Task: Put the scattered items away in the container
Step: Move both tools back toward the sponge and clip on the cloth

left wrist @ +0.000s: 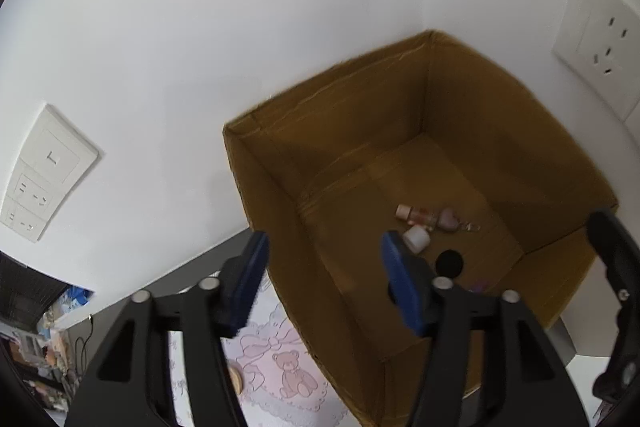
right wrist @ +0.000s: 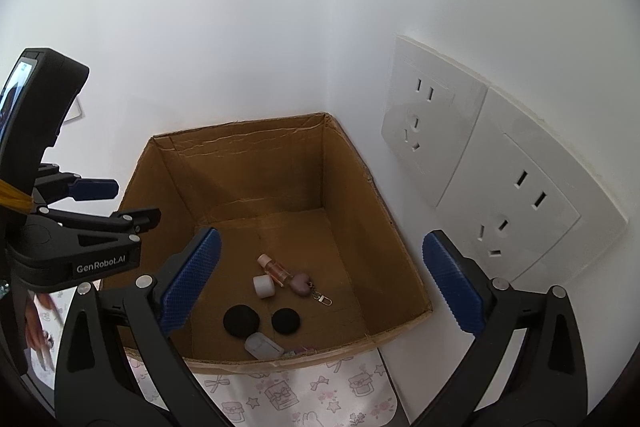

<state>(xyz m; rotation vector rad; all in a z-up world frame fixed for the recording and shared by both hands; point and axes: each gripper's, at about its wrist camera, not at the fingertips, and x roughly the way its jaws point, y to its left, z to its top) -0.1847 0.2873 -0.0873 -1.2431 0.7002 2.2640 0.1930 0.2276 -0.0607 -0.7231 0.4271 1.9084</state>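
The cardboard box (right wrist: 280,171) is sitting mid-frame against the wall, holding one small bottle (right wrist: 273,268), one white cap (right wrist: 263,286), two black discs (right wrist: 241,320) and one keychain (right wrist: 305,283) — both the left gripper (left wrist: 325,259) and right gripper (right wrist: 320,279) are hovering with fingers parted, gripping nothing.

**Soft, even light; heavy fisheye warp**

Diffuse light keeps the white wall (right wrist: 240,27) bright without glare. The cardboard box (left wrist: 460,99) interior sits dim and shadowed. Both views bow straight lines, with black vignette from 10 to 2 o'clock. Mild softness overall.

White wall sockets (right wrist: 416,131); pink bear-print mat (left wrist: 280,367).
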